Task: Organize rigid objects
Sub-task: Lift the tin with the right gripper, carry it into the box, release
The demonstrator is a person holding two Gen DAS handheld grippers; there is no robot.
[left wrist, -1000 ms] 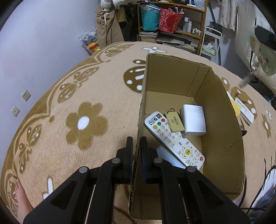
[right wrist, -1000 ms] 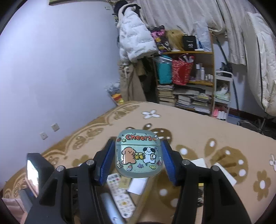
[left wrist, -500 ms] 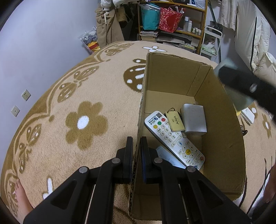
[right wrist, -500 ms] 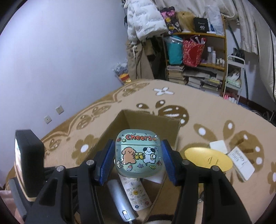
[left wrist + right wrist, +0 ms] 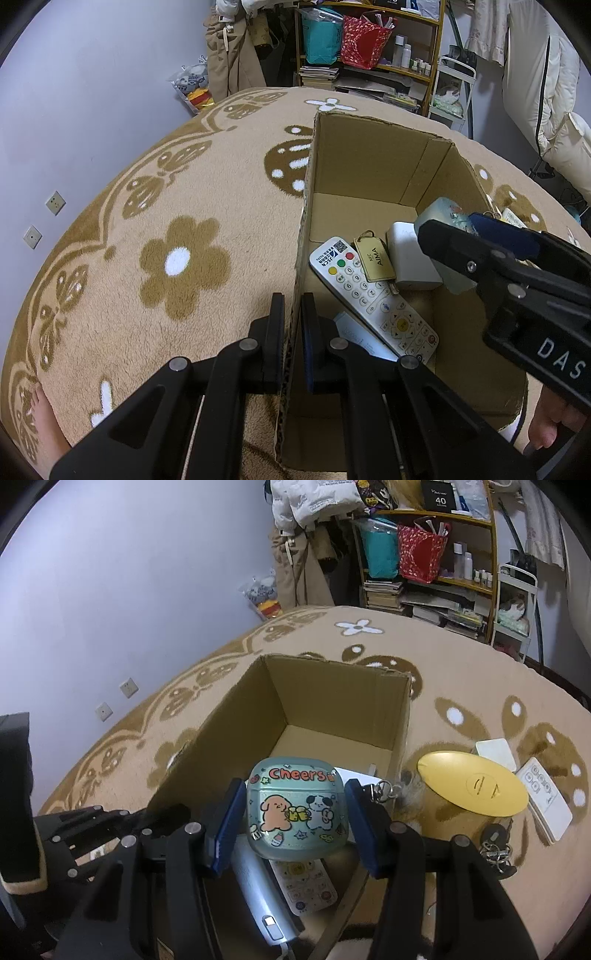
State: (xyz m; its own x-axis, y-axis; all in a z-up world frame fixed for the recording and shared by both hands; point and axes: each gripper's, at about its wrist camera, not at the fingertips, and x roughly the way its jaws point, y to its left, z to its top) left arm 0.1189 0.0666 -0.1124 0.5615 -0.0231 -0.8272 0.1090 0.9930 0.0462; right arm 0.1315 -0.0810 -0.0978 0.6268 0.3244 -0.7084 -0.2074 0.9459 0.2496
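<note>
Two tools work at one cardboard box [image 5: 369, 173] that stands open on a tan, flower-patterned blanket [image 5: 177, 229]. The left tool [image 5: 293, 325] is closed narrow on the box's near side wall, one finger outside the cardboard and one inside, so the wall is pinched between them. The right tool [image 5: 295, 812] holds a pale green case [image 5: 297, 812] printed with "Cheers" and two cartoon dogs; its blue pads [image 5: 227, 823] press the case on both sides, and the case sits over the open box, above the things on the box floor. From the left wrist view the same case [image 5: 443, 218] shows near the right-hand wall of the box, inside its rim.

On the box floor lie a white remote control [image 5: 373, 299], a gold key tag [image 5: 375, 260] resting on the remote's upper end, and a white block [image 5: 412, 258] just beside the tag. A light, flat thing pokes out from under the remote's lower end; it may be a card, but too little of it shows to tell.

Outside the box, on the blanket to its right, lie a yellow oval lid [image 5: 472, 784], a small white card [image 5: 495, 753] just behind it, a white switch panel [image 5: 546, 805] and a bunch of keys [image 5: 496, 849].
</note>
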